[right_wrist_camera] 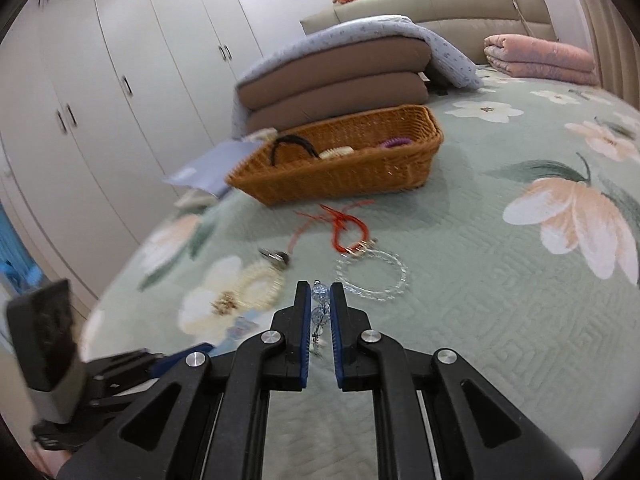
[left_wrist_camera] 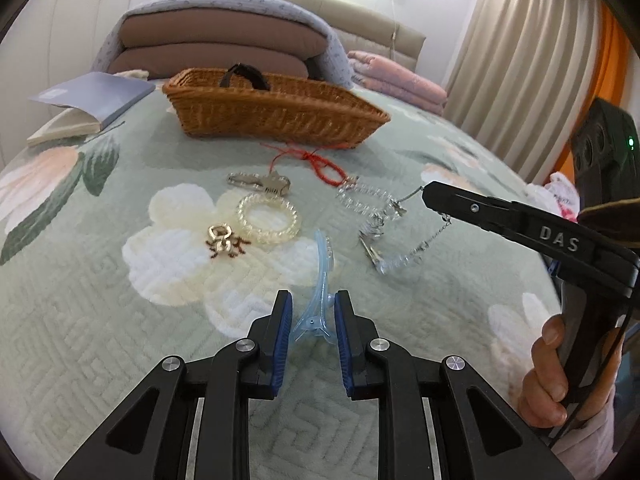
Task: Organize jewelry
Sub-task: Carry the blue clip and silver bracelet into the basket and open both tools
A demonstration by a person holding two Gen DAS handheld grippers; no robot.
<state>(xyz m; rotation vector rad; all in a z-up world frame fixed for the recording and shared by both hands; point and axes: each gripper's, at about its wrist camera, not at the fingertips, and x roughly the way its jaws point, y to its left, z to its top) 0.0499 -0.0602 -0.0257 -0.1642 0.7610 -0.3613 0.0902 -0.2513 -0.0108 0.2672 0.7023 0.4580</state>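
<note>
A wicker basket (left_wrist_camera: 276, 110) stands on the bed; in the right wrist view (right_wrist_camera: 340, 168) it holds a black hair band (right_wrist_camera: 292, 144), a cream piece and a purple tie. Loose on the quilt lie a red cord (left_wrist_camera: 316, 160), a silver clip (left_wrist_camera: 256, 183), a cream spiral hair tie (left_wrist_camera: 269, 218), a gold ring piece (left_wrist_camera: 222, 240) and a clear bead bracelet (right_wrist_camera: 372, 276). My left gripper (left_wrist_camera: 310, 300) stands open around a light blue hair clip (left_wrist_camera: 318, 292). My right gripper (right_wrist_camera: 320, 292) is shut on a crystal bead chain (right_wrist_camera: 319, 304), which hangs from its tip (left_wrist_camera: 430, 192) in the left wrist view.
An open book (left_wrist_camera: 86, 102) lies left of the basket. Stacked brown cushions under a blue blanket (left_wrist_camera: 224, 40) and a folded pink quilt (left_wrist_camera: 396, 76) sit behind it. White wardrobes (right_wrist_camera: 100, 80) line the left wall. Curtains (left_wrist_camera: 528, 60) hang at the right.
</note>
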